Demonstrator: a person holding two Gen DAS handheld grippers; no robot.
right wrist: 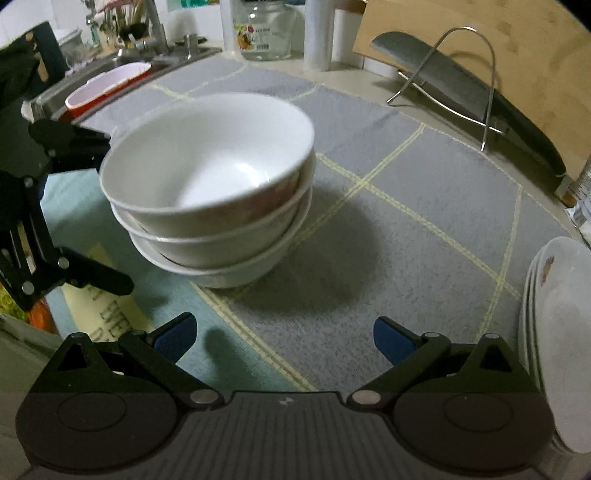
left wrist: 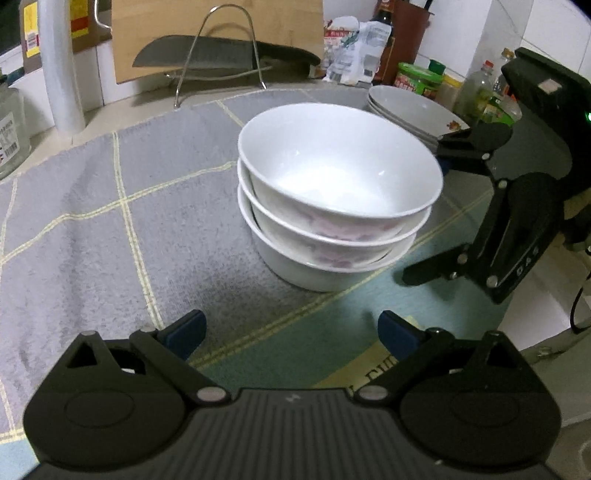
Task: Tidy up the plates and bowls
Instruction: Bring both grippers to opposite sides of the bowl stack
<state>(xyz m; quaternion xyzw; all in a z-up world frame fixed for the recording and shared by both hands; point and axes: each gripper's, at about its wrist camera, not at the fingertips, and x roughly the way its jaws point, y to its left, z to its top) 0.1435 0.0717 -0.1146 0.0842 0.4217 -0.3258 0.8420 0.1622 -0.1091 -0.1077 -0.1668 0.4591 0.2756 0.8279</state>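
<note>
A: What sits in the middle of the grey towel mat with pale yellow grid lines?

B: A stack of three white ceramic bowls, nested upright, with faint pink flower marks on their outer walls; the stack stands near the seam where the grey mat meets a pale green cloth with printed letters.

A: And the grippers?

B: The left gripper with blue pads has its jaws spread wide, nothing between them; it is just short of the bowls, not touching them. The right gripper with blue pads has its jaws spread wide too and carries nothing; in the left wrist view its black body shows beside the bowls, one finger close to the top rim, though contact I cannot tell.

A: Where are the plates?

B: A stack of shallow white plates with a small flower print lies behind the bowls, apart from them; in the right wrist view it sits at the right edge.

A: Anything else on the counter?

B: A bent wire rack holds a broad steel cleaver against a pale wooden cutting board; a clear glass jar and a red and white plastic tub stand by the steel sink; bottles and packets crowd the back wall.
</note>
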